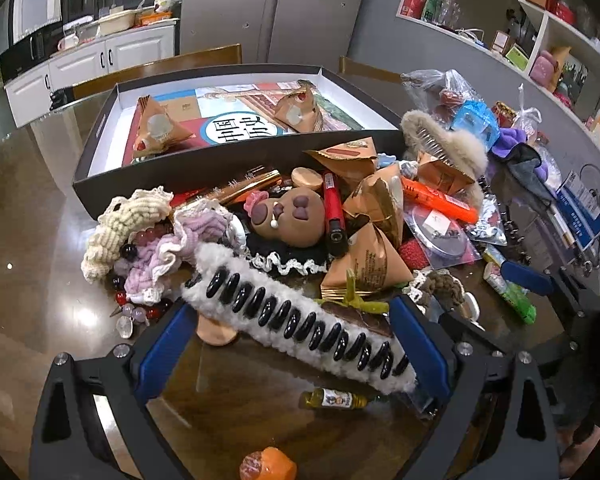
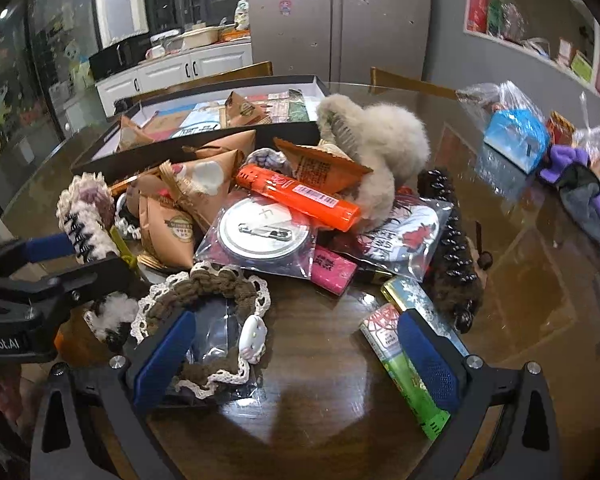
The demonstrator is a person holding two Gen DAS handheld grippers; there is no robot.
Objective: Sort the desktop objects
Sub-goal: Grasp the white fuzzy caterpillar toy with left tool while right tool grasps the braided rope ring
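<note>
A heap of small items covers the round wooden table. In the left wrist view a white fluffy hair claw point(image 1: 300, 320) with black teeth lies slantwise between the blue pads of my left gripper point(image 1: 292, 304), which stands wide open around it. The right wrist view shows the same hair claw point(image 2: 86, 236) at the far left. My right gripper point(image 2: 296, 316) is open low over the table. A brown crochet scrunchie point(image 2: 204, 292) in a clear bag lies by its left finger, and a green tube point(image 2: 408, 380) lies under its right finger.
A black box point(image 1: 236, 164) with white inside holds brown triangular packets behind the heap. The heap includes a brown plush point(image 1: 288, 216), a red lighter point(image 1: 334, 212), an orange lighter point(image 2: 296, 196), a beige fluffy claw point(image 2: 376, 140) and a bagged badge point(image 2: 264, 232). Plastic bags point(image 2: 516, 136) lie right.
</note>
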